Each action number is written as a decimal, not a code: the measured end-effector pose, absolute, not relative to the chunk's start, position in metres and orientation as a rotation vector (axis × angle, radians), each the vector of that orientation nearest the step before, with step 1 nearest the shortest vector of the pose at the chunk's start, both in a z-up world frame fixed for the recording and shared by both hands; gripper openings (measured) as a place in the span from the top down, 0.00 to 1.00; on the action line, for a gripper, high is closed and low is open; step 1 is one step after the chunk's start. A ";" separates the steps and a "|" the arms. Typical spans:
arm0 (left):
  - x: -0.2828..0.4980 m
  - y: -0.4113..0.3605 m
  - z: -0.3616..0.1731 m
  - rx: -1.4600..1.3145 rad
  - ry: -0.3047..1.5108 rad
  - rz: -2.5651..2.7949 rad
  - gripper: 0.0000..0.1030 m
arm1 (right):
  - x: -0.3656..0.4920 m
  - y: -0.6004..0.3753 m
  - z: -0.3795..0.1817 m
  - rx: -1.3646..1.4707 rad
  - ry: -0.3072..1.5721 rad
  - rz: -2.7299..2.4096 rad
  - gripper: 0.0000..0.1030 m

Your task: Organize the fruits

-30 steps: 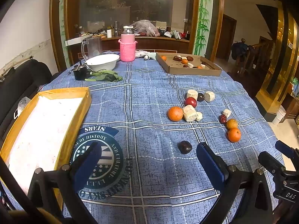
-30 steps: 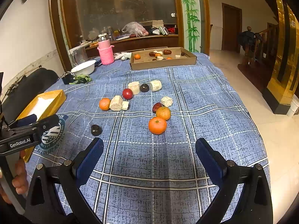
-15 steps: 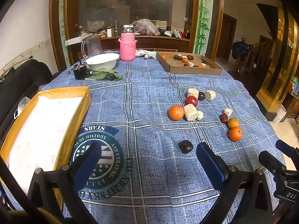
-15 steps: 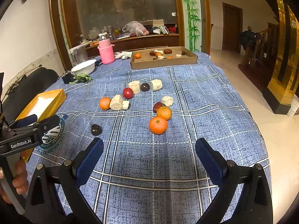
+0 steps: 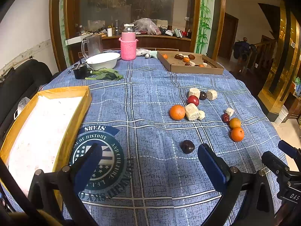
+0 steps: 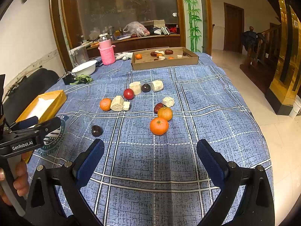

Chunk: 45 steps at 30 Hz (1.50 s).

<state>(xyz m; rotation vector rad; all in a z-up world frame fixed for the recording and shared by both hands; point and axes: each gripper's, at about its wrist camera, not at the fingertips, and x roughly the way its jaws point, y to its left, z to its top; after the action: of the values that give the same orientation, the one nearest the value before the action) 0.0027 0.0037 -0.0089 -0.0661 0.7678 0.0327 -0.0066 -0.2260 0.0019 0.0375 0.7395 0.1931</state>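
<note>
Loose fruit and pale cut chunks lie on the blue checked tablecloth. A dark plum point(image 5: 187, 146) sits just ahead of my left gripper point(image 5: 150, 162), which is open and empty. Further off are an orange point(image 5: 177, 112), a red fruit point(image 5: 193, 100) and a pale chunk point(image 5: 191, 111). My right gripper point(image 6: 150, 160) is open and empty, with a large orange point(image 6: 159, 125) and a smaller one point(image 6: 165, 113) ahead of it, and the dark plum point(image 6: 96, 130) to its left. A yellow-rimmed tray point(image 5: 62, 94) with a white floor lies at the left.
A cardboard tray point(image 6: 165, 64) with more fruit stands at the far side. A white bowl point(image 5: 103, 60), green leaves point(image 5: 105, 75), a pink-sleeved bottle point(image 5: 128, 44) and a glass jug point(image 5: 93, 45) are at the back left. A hand point(image 6: 18, 175) holds the left tool.
Both grippers have drifted only slightly; the fruit sits a touch lower in each view. Nothing was taken hold of.
</note>
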 end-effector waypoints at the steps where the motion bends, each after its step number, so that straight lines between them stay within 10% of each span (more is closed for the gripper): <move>1: 0.002 0.004 -0.010 -0.063 0.747 0.034 0.00 | -0.007 -0.226 0.002 0.037 0.739 0.193 0.04; 11: 0.010 0.009 -0.024 -0.044 0.779 0.033 0.00 | 0.000 -0.233 -0.013 0.042 0.771 0.179 0.06; 31: 0.096 -0.021 -0.051 0.060 0.904 -0.025 0.06 | 0.092 -0.229 -0.055 0.065 0.944 0.184 0.68; 40: 0.144 -0.038 -0.074 0.076 0.972 -0.054 0.27 | 0.084 -0.244 -0.055 0.139 0.922 0.228 0.68; 45: 0.153 -0.042 -0.071 0.082 0.952 -0.100 0.63 | 0.084 -0.243 -0.055 0.127 0.916 0.234 0.68</move>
<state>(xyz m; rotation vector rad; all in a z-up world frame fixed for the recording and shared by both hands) 0.1527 -0.0421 -0.0711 0.0816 0.9524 -0.1004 0.0838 -0.2428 -0.0546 0.1273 0.9157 0.2341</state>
